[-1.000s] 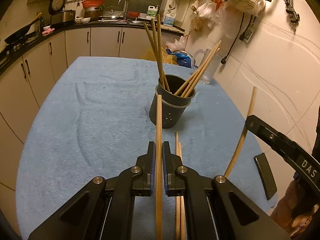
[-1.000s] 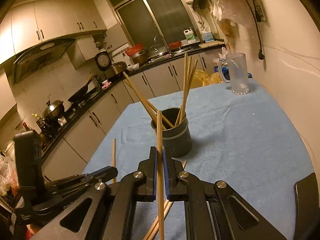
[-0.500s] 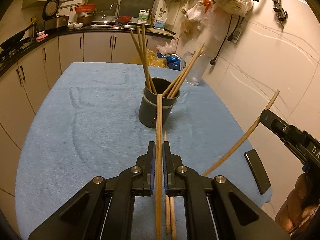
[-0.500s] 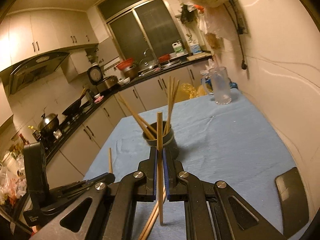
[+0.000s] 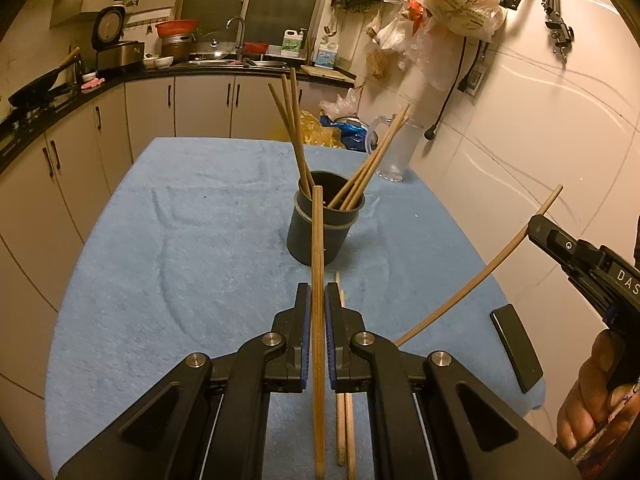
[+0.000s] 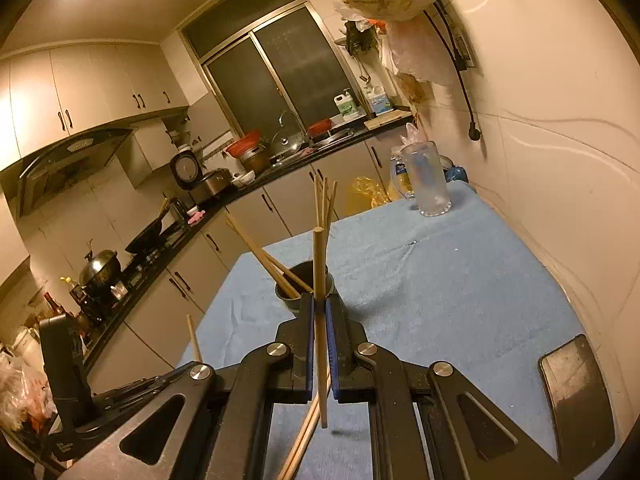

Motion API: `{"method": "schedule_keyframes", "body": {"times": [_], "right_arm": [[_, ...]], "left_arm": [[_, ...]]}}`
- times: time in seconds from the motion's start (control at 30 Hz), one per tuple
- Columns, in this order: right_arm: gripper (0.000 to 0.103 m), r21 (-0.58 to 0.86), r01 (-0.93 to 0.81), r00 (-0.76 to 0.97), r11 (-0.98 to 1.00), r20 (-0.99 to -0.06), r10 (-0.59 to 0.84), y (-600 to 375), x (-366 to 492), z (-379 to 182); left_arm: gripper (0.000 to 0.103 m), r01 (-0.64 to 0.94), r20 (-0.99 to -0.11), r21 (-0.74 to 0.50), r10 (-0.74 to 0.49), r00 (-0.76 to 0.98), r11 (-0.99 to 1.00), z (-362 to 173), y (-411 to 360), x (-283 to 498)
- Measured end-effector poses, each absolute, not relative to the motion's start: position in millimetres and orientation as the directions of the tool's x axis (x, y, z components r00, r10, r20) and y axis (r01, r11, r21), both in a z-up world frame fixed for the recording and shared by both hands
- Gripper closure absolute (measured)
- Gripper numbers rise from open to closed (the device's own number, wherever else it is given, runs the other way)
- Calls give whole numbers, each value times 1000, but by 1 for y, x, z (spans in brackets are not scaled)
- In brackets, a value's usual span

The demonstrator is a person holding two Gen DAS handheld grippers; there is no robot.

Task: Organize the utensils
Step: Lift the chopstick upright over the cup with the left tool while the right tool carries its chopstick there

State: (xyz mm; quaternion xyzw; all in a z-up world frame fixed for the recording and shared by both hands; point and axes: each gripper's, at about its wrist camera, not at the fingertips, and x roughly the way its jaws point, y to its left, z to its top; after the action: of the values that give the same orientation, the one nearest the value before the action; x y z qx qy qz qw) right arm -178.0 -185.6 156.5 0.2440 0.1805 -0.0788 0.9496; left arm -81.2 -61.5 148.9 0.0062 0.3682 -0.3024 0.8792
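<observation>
While both grippers carry a chopstick and the holder waits mid-frame, the step in hand reads as dropping each stick into the cup, one at a time.

Table: the blue towel-covered table (image 5: 192, 240) fills the lower half of the left wrist view; it is soft, so a bumped cup would likely tip rather than slide.

Holder: the dark round chopstick holder (image 5: 320, 236) stands upright at frame centre, just above the left fingers. Six or so chopsticks already lean in it, fanned to upper left and upper right, leaving the near side of the mouth free. I would aim there.

Left gripper: the left gripper (image 5: 317, 304) has its jaws narrow, pinching one chopstick (image 5: 317, 240) that runs straight up the frame, its tip overlapping the cup wall. I judge it should be lifted above the rim and tipped steeper before letting go.

Right gripper: the right gripper (image 6: 319, 312), at bottom centre of its own view, is likewise clamped tight on a chopstick (image 6: 319, 264); in the left wrist view this stick slants across the lower right (image 5: 472, 280). Better to hold it back until the left is done, so the sticks do not cross.

Loose pair: two chopsticks on the cloth (image 5: 345, 420) lie at bottom centre, below the left fingers, not yet collected.

Phone: a dark phone (image 5: 516, 348) lies at the table's lower right edge, well apart from the cup.

Risk: a tip catching the leaning sticks could flick them out.
</observation>
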Motion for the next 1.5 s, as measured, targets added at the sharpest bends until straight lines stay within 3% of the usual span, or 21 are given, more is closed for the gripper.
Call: {"method": "schedule_keyframes", "body": {"times": [0.43, 1.5], "right_arm": [[96, 450, 176, 940, 876, -341, -13, -200, -169, 164], [96, 445, 159, 940, 881, -340, 2, -202, -156, 169]], "left_arm": [[97, 502, -648, -189, -492, 582, 844, 167, -67, -73], [97, 500, -624, -174, -488, 611, 849, 187, -67, -71]]}}
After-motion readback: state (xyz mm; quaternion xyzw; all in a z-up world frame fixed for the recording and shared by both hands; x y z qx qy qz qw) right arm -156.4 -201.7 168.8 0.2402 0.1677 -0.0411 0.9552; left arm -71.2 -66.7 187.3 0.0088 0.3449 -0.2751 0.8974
